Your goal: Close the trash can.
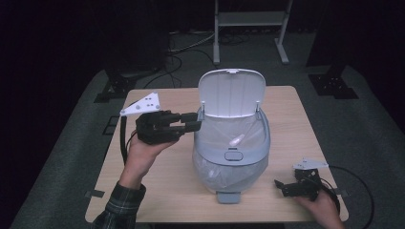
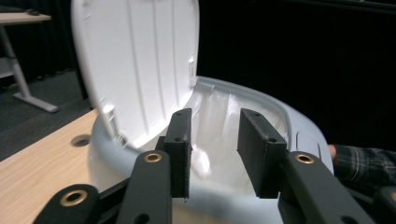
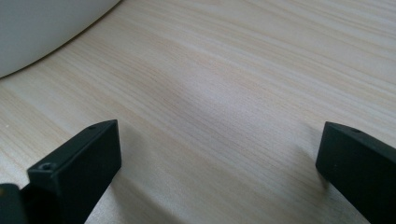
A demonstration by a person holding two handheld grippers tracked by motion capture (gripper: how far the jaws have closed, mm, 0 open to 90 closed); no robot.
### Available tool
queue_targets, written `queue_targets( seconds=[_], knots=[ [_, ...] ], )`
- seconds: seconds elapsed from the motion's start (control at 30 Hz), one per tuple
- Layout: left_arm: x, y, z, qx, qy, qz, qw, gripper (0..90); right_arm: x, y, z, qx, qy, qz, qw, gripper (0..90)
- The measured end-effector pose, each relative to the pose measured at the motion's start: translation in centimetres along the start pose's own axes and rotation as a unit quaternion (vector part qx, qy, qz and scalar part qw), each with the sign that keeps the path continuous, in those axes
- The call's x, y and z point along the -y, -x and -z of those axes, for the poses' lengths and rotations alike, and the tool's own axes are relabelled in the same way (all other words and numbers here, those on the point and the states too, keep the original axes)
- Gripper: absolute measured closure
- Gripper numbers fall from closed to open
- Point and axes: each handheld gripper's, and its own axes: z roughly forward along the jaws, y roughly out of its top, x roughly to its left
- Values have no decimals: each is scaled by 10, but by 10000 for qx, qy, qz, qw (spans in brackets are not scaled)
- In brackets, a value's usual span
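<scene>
A pale grey bin [image 1: 231, 152] with a clear liner sits in the middle of the wooden table [image 1: 157, 191], and everything here is placed against it. Its white lid [image 1: 231, 93] stands raised at the far rim, and a small pale scrap [image 1: 237, 140] lies inside on the liner. The left gripper [image 1: 193, 121] hovers just beside the bin's left rim, near the lid hinge; in the left gripper view its jaws stand partly apart with nothing between them, the rim and liner [image 2: 215, 121] beyond their tips. The right gripper [image 1: 282, 186] rests on the table near the bin's front right, its jaws spread wide over bare wood in the right gripper view, holding nothing. The step in hand looks like the left gripper's approach to the lid or the rim at the hinge side, perhaps to shut the bin. The next move probably calls for bringing the jaws onto the lid's edge and tipping it forward without snagging the thin liner.
</scene>
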Motion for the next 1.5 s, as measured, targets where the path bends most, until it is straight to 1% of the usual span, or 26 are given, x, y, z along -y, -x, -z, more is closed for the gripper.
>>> queue_targets(
  seconds=[0.1, 0.17, 0.33, 0.4, 0.47, 0.5, 0.53, 0.6, 0.67, 0.73, 0.83, 0.93, 1.2, 1.27, 1.33, 1.43, 1.5],
  knots=[
    [10, 2, 9, -194, -90, -14, 9998, 597, 0, 0, 0, -1, 0, -1, 10000, 0],
    [20, 3, 15, -356, -170, -3, 9992, 567, 0, 0, 0, -3, -1, 0, 10000, 0],
    [36, 2, 24, -514, -265, 53, 9983, 546, 0, 0, 0, -1, -1, -1, 10000, 0],
    [38, 1, 27, -553, -273, 67, 9981, 535, 0, 0, 0, 0, -1, 1, 10000, 0],
    [38, -3, 28, -588, -239, 75, 9980, 547, 0, 0, 0, 0, -1, -1, 10000, 0],
    [37, -5, 29, -579, -237, 78, 9980, 584, 0, 0, 0, -1, -2, -2, 10000, 0],
    [36, -7, 30, -570, -199, 82, 9981, 666, 0, 0, 0, -1, -2, -2, 10000, 0],
    [33, -12, 30, -566, -137, 114, 9982, 759, 0, 0, 0, 0, 0, 1, 10000, 0],
    [27, -18, 29, -602, -116, 130, 9980, 829, 0, 0, 0, 0, 0, 0, 10000, 0],
    [22, -23, 26, -571, -68, 122, 9983, 889, 0, 0, 0, 0, 0, 1, 10000, 0],
    [15, -30, 20, -616, -66, 107, 9980, 900, 0, 0, 0, 0, -1, 0, 10000, 0],
    [8, -38, 12, -742, -17, 48, 9972, 900, 0, 0, 0, -2, 0, -2, 10000, 0],
    [-6, -58, -9, -908, 54, 42, 9958, 900, 0, 0, 0, -3, 1, 1, 10000, 0],
    [-9, -64, -14, -914, 66, 44, 9958, 900, 0, 0, 0, -3, 1, 0, 10000, 0],
    [-13, -68, -20, -966, 32, 31, 9953, 900, 0, 0, 0, -2, 0, -1, 10000, 0],
    [-18, -74, -28, -951, 52, 84, 9954, 900, 0, 0, 0, -2, 1, -1, 10000, 0],
    [-21, -77, -32, -948, 49, 76, 9955, 900, 0, 0, 0, -1, 0, 0, 10000, 0]
  ],
)
